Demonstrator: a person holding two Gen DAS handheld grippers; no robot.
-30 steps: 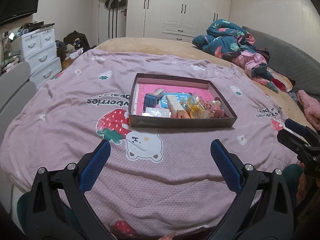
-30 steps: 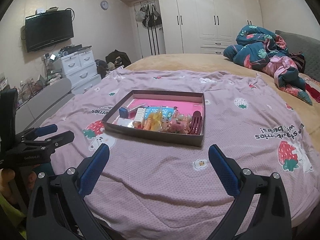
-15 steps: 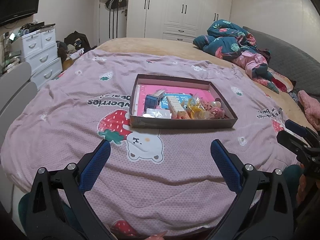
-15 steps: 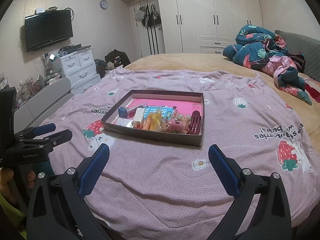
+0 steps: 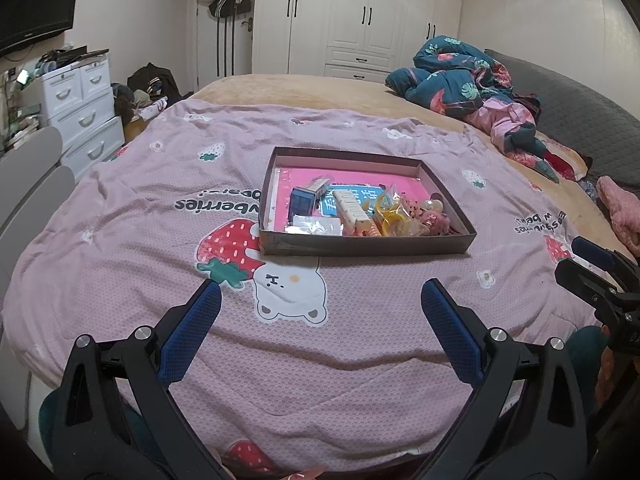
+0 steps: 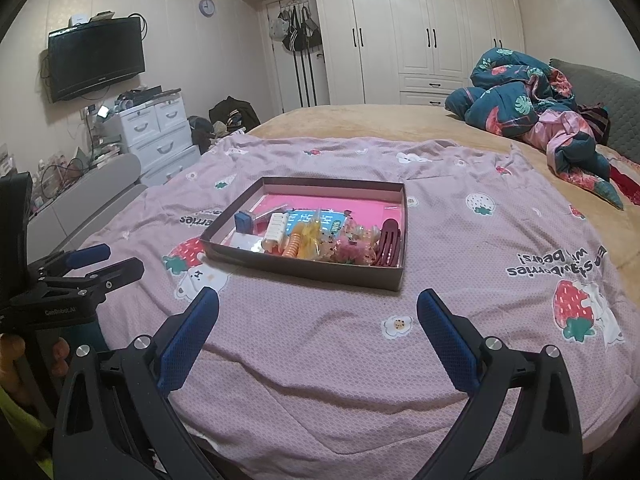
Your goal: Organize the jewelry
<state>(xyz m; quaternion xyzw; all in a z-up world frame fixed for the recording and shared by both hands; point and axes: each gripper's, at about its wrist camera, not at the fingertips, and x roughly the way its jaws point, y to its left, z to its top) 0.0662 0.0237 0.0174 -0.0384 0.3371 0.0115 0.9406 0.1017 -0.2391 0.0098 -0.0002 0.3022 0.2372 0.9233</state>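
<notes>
A shallow brown box (image 5: 366, 243) (image 6: 304, 274) with a pink floor lies on the pink strawberry bedspread (image 5: 160, 208). In it are a small blue case (image 5: 302, 201) (image 6: 243, 221), a white comb-like piece (image 5: 351, 210), yellow and orange hair ties (image 5: 390, 216) (image 6: 295, 245), pink beaded bits (image 5: 430, 218) and a dark red hair claw (image 6: 388, 242). My left gripper (image 5: 321, 302) is open, well short of the box. My right gripper (image 6: 319, 306) is open too, just in front of the box's near right corner. Nothing is between either pair of fingers.
A bundled dark floral quilt (image 5: 468, 76) (image 6: 532, 100) lies at the far right of the bed. White drawers (image 5: 82, 108) and a wall television (image 6: 96, 58) stand to the left, white wardrobes (image 6: 420, 32) at the back. A grey chair back (image 5: 28, 184) sits by the bed's left edge.
Both grippers stay open. The left wrist view has shifted slightly, with the box sitting a little nearer to its centre. The right one has barely moved.
</notes>
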